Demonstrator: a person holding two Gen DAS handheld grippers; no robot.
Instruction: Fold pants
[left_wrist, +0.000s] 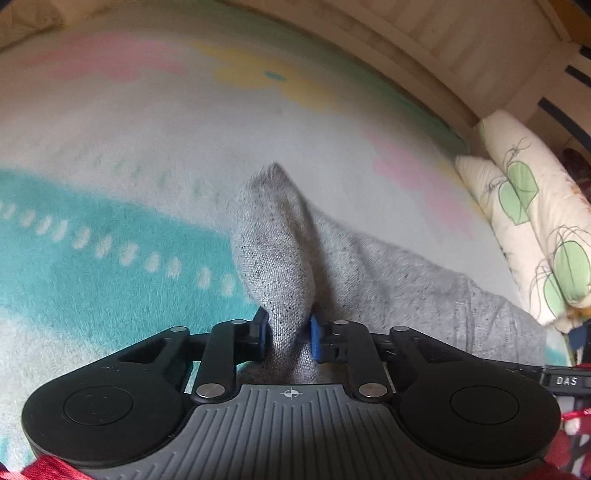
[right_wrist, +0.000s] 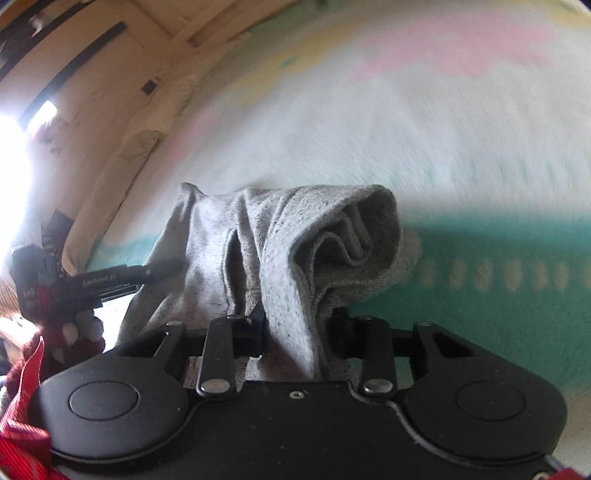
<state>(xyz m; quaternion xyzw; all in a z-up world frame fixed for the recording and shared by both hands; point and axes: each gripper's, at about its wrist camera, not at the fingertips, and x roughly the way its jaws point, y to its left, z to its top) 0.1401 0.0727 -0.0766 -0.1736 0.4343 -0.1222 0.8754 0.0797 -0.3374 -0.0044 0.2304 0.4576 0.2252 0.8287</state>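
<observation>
Two grippers work over a bed whose fleecy blanket (left_wrist: 122, 147) spreads ahead of both sets of jaws, white with teal, pink and yellow patches and a row of pale dots on the teal. Grey pants (left_wrist: 280, 266) lie on it and rise into both grips. A leaf-printed pillow (left_wrist: 532, 206) rests far right of the left jaws, against a pale slatted bed frame (left_wrist: 476, 48). The left gripper (left_wrist: 286, 334) has its blue pads pinched narrowly on a raised peak of grey cloth. The right gripper (right_wrist: 297, 332) has its jaws closed on a thicker bunch, a hemmed opening (right_wrist: 354, 229) of the pants gaping just above them. Left of the right jaws, the other tool's side reads "GenRobot.AI"; its end reads "DAS", also legible right of the left jaws.
</observation>
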